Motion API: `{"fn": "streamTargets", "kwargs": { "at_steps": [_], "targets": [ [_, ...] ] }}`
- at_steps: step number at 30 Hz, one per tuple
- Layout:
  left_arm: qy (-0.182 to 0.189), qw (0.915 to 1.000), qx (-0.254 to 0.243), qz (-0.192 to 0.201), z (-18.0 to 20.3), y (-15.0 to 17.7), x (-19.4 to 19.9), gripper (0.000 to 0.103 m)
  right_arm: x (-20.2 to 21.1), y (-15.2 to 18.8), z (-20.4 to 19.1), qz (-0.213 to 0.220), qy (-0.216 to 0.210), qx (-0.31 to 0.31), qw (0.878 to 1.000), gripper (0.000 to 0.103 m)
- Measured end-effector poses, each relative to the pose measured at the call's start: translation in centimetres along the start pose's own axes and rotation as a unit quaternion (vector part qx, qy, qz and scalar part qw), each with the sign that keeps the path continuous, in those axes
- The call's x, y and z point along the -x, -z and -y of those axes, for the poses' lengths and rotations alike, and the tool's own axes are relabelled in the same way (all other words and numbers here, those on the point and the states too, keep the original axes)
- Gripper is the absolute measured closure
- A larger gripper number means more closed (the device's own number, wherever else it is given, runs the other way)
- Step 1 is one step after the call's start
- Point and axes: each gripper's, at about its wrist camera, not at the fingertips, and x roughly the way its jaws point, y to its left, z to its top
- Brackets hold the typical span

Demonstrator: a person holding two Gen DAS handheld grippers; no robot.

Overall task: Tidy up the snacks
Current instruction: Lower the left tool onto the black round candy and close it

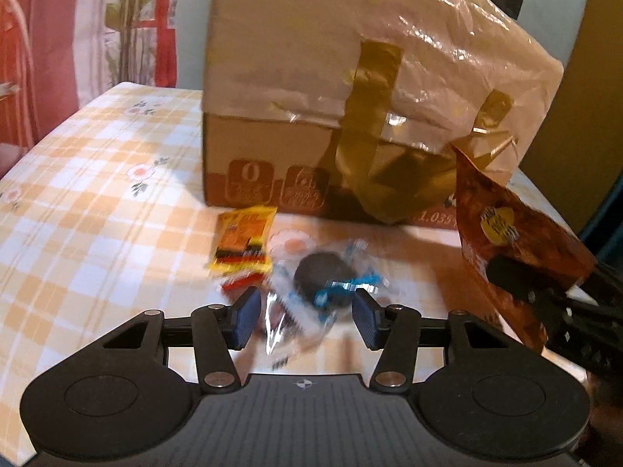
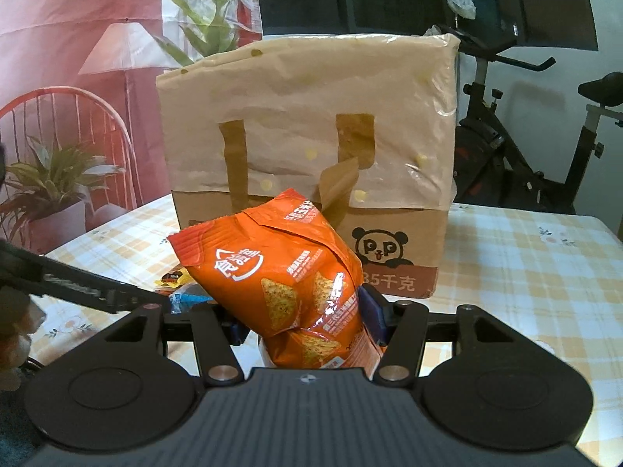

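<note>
My right gripper (image 2: 307,321) is shut on an orange chip bag (image 2: 284,272) and holds it upright above the table; the bag also shows at the right of the left wrist view (image 1: 514,249). My left gripper (image 1: 305,319) is open, its blue pads either side of a clear-wrapped dark round cookie (image 1: 323,282) on the tablecloth. A yellow snack packet (image 1: 243,245) lies just left of the cookie. Behind them stands a cardboard box (image 1: 268,163) lined with a beige bag with gold handles (image 2: 307,116).
The table has an orange checked cloth (image 1: 97,202). Its left edge is near a red curtain. An exercise bike (image 2: 525,148) stands behind the table on the right. Another small clear wrapper (image 1: 278,323) lies by my left pad.
</note>
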Motion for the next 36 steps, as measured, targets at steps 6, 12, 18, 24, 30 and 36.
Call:
{"fn": "streamTargets", "kwargs": {
  "at_steps": [6, 12, 18, 24, 30, 36],
  "targets": [
    [0.033, 0.9988, -0.035, 0.010, 0.2, -3.5, -2.1, 0.048, 0.5, -0.1, 0.5, 0.002, 0.008, -0.007, 1.000, 0.045],
    [0.057, 0.9974, -0.033, -0.030, -0.6, -4.9, -5.4, 0.048, 0.3, 0.1, 0.8, -0.003, 0.009, -0.009, 1.000, 0.045],
    [0.078, 0.9958, -0.010, -0.047, -1.7, -3.8, -4.8, 0.048, 0.0, 0.2, 0.9, -0.008, 0.007, -0.009, 1.000, 0.045],
    [0.088, 0.9941, -0.022, -0.059, -1.7, -2.0, -3.2, 0.046, -0.3, 0.2, 1.0, -0.011, 0.002, -0.008, 1.000, 0.045],
    [0.049, 0.9922, -0.100, -0.056, 1.2, -0.6, -3.0, 0.046, -0.3, 0.3, 1.0, -0.010, 0.000, -0.006, 1.000, 0.045],
    [0.044, 0.9937, -0.084, -0.059, 1.7, -1.3, -4.2, 0.046, -0.5, 0.4, 1.0, -0.015, -0.003, -0.005, 1.000, 0.045]
  ]
}}
